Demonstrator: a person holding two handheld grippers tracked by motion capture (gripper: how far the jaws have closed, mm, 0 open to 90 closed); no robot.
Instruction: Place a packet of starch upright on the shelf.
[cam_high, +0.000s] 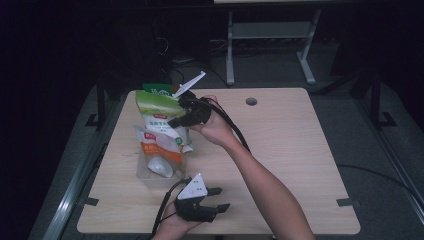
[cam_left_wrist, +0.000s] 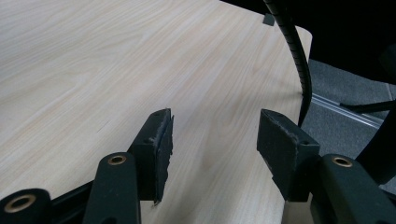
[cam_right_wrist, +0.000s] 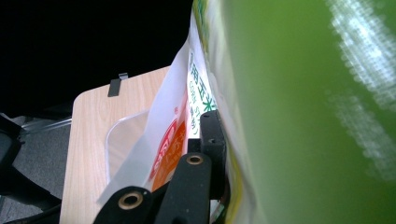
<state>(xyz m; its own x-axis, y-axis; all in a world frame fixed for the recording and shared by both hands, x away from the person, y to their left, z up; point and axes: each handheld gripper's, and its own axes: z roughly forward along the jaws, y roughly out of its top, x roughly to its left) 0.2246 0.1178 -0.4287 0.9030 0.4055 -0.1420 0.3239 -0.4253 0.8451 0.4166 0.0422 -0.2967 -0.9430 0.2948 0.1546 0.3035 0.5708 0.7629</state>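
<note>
- The right gripper (cam_high: 176, 120) has its fingers (cam_right_wrist: 212, 140) clenched tight on the green-topped bag (cam_high: 159, 112); in the right gripper view one black pad lies flat against the bag's printed side, and the green film bulges past it on the other side, hiding the second pad.
- The left gripper (cam_high: 219, 199) has its fingers (cam_left_wrist: 159, 149) released: the two pads stand well apart with bare wood between them and nothing held.
- From where I stand the green-topped bag is upright at the left part of the table (cam_high: 290, 150), its lower end down in a clear plastic tub (cam_high: 150, 176), its green top up beside the right hand (cam_high: 215, 127).
- Just in front of it, in the same tub, stands an orange-and-white bag (cam_high: 159, 146), leaning against the green one; the two touch.
- A pale rounded thing (cam_high: 160, 166) lies in the tub below the orange bag; I cannot tell what it is.
- The right forearm (cam_high: 265, 185) reaches from the near edge diagonally across the table to the bags, with a black cable (cam_high: 235, 127) trailing along it.
- The left gripper sits low at the near edge of the table, just beside the tub's near corner, its grey three-cornered plate (cam_high: 194, 188) on top and its jaws pointing right, away from the tub.
- A white three-cornered plate (cam_high: 190, 84) sticks up from the right gripper above the bag's top.
- A round hole (cam_high: 251, 101) shows in the tabletop near the far edge, well apart from the bags.
</note>
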